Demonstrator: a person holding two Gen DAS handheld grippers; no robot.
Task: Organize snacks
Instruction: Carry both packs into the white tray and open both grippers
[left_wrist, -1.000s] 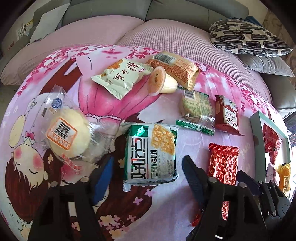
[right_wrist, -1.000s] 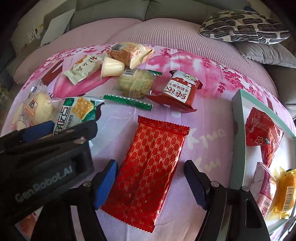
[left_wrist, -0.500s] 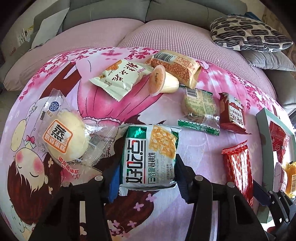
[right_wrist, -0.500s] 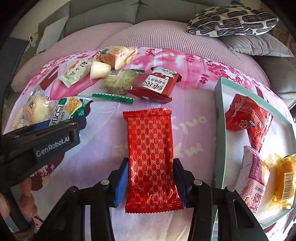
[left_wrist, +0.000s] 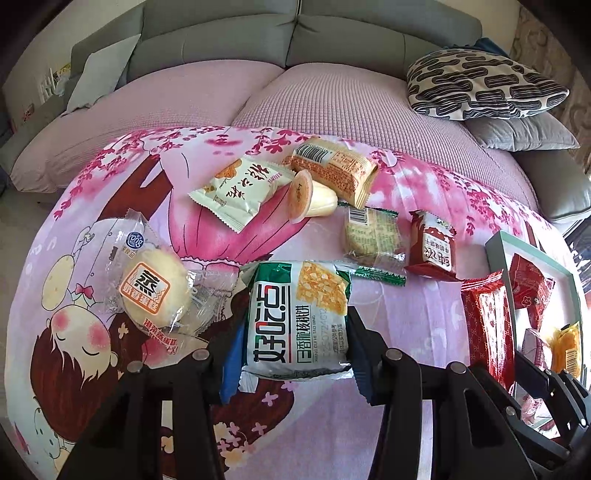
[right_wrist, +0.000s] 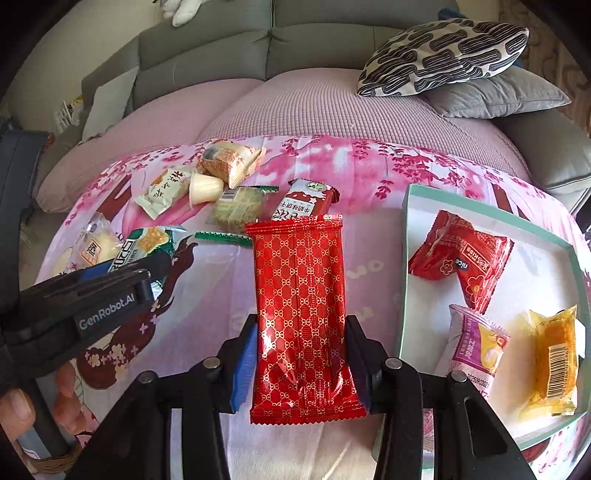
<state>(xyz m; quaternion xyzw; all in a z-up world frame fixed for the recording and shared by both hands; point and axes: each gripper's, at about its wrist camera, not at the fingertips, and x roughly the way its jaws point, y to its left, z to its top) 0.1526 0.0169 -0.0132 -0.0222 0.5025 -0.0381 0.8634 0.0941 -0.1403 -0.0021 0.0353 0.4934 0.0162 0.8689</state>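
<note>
In the left wrist view a green-and-white biscuit packet (left_wrist: 295, 310) sits between the blue pads of my left gripper (left_wrist: 295, 343). Its jaws are closing and press the packet's sides, which hangs slightly above the pink cartoon cloth (left_wrist: 110, 206). In the right wrist view my right gripper (right_wrist: 301, 350) is shut on the lower half of a long red gold-patterned packet (right_wrist: 299, 280), held off the cloth. That red packet (left_wrist: 487, 325) also shows at the right of the left wrist view. To its right lies a white tray with a green rim (right_wrist: 406, 229).
The tray holds a red packet (right_wrist: 461, 258), a purple-yellow packet (right_wrist: 476, 339) and an orange packet (right_wrist: 554, 354). On the cloth lie a wrapped bun (left_wrist: 155, 291), a cream packet (left_wrist: 240, 188), a jelly cup (left_wrist: 310, 195) and several other packets. A sofa with a patterned pillow (right_wrist: 439, 55) stands behind.
Both grippers went from open around their packets to shut on them, then rose. The red packet swung upright in the right view and came closer to the tray.
</note>
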